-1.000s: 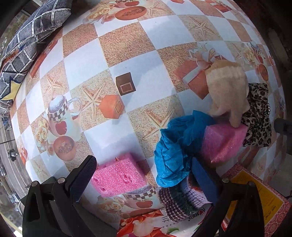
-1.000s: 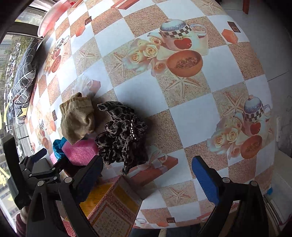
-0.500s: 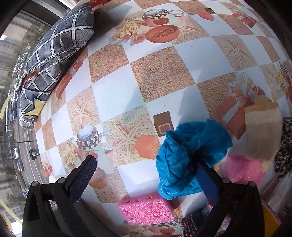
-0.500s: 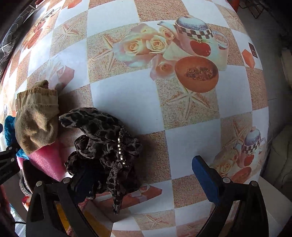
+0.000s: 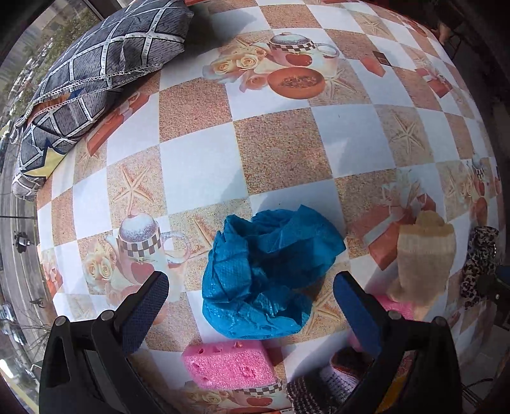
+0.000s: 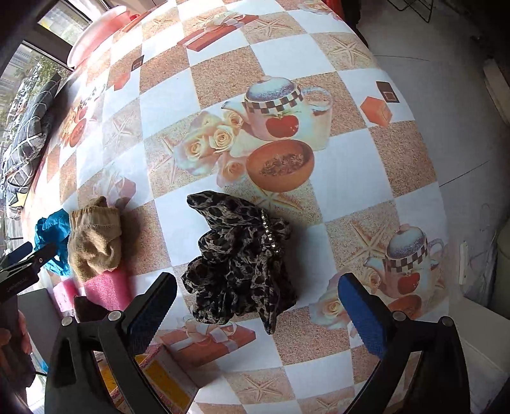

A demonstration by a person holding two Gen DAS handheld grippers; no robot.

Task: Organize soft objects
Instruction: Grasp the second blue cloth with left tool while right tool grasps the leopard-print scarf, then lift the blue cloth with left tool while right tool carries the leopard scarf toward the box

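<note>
Blue cloth (image 5: 267, 277) now released on table (image 5: 197, 172) | both my jaws wide open, empty | leopard scarf (image 6: 239, 261) next

A table (image 5: 197, 172) under a checked oilcloth printed with teapots, roses, starfish and gift boxes fills both views in bright daylight. A grey grid-patterned cushion (image 5: 95, 73) lies along its far left edge, beside a window (image 6: 47, 28) that looks down on trees and a street (image 5: 16, 254) with vehicles. A pink round dish (image 6: 95, 35) sits near the window corner. Pale floor tiles (image 6: 446, 111) run past the table's right side, where a white cabinet (image 6: 478, 350) stands.
</note>
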